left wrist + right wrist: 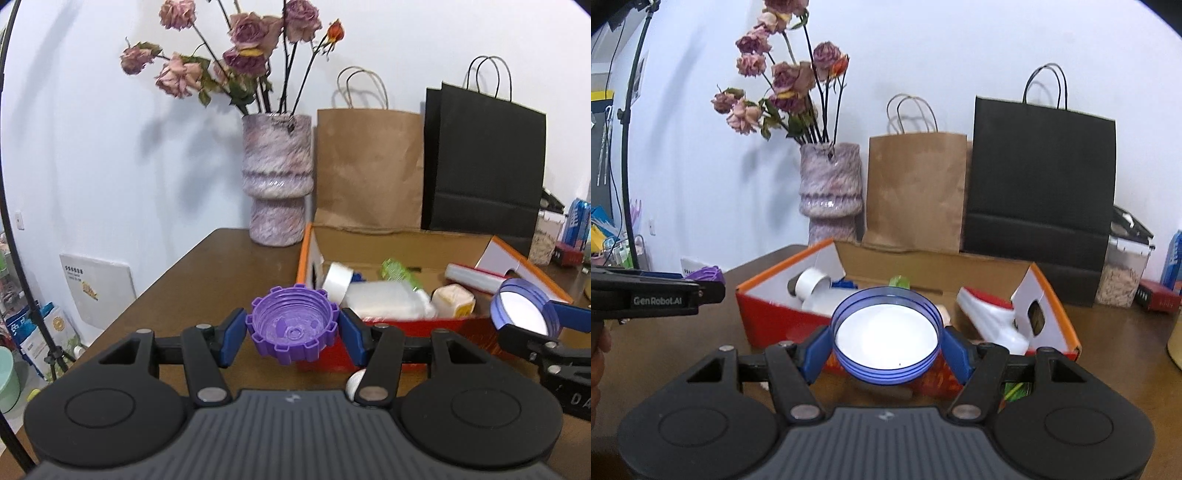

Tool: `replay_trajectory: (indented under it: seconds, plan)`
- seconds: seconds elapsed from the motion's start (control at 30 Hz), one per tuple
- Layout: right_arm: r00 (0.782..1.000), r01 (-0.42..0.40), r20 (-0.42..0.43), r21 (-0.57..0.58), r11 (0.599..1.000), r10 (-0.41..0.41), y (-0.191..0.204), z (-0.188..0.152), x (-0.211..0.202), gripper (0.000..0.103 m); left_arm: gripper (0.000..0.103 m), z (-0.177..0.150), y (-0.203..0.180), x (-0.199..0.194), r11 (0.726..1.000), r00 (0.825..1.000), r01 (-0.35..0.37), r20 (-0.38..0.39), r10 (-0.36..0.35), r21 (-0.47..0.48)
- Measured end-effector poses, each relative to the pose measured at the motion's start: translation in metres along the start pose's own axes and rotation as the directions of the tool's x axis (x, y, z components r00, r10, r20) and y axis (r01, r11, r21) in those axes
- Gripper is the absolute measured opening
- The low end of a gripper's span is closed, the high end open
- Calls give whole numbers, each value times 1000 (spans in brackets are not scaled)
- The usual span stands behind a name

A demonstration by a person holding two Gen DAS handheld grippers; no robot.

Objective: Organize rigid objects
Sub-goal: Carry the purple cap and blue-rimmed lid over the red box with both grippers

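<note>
Landmark: orange box (436, 326), open-topped on the brown table (207, 280), already holding a tape roll (337, 281) and other small items
Left gripper (292, 328): pinching the purple cap (291, 326) between its blue pads (232, 336), the cap's open side turned toward the camera
Purple cap's place: held in the air just short of the box's near left corner, not yet over the opening
Right gripper (885, 341): clamped on the blue lid (885, 334), white inside face showing, rim gripped on both sides
Blue lid's place: in front of the box's near wall, about level with its rim, opening just beyond it
Key relation: the box lies straight ahead of both pairs of fingers; each piece is round and squat, so no long axis to line up, only a forward carry past the near wall
Nearer hand: by my judgement the right, since the lid already overlaps the near wall
Left view only: a white ball-like thing (355, 384) on the table below the gripper, on the near side of the box
Right view only: the cut-out in the box's right end flap and a green item (1015, 392) on the table in front of the box
</note>
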State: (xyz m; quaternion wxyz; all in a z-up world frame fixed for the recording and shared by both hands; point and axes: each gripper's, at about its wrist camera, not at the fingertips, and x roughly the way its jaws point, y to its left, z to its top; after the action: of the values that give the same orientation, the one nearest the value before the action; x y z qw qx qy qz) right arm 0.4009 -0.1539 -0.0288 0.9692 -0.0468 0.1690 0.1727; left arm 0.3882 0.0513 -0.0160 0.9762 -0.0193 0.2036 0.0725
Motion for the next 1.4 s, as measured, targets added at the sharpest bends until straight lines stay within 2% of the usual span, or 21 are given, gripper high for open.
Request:
replay_trajectory:
  seconds: [0.33,0.67,0.97,1.27,1.3,1.37,1.4]
  plan:
    - [997,41,66,3,999,-41,-17,21,10,65,56,33,-27,12,999,996,46,82,-44,-26]
    - [996,27,90,27,999,-29,-37,52,37,65,56,54,-41,44,997,992,69,107,-66,-29]
    - [999,-2,34,36,999,1,-55,72,72,65,56,65,-46,87,995,992,98,79,-98,-1]
    - [998,-9,-57,-5,1000,8,-57,68,105,65,56,65,-51,116,989,990,135,31,-137,59]
    - [998,-6,-69,-10,1000,6,-57,67,106,65,58,64,-52,117,988,989,141,25,-143,66]
    - [996,-4,-91,-12,1000,3,-58,66,110,65,76,63,-52,118,988,990,135,18,-137,75]
    - [995,-2,-103,-9,1000,1,-58,65,111,65,88,63,-52,117,988,991,132,26,-134,75]
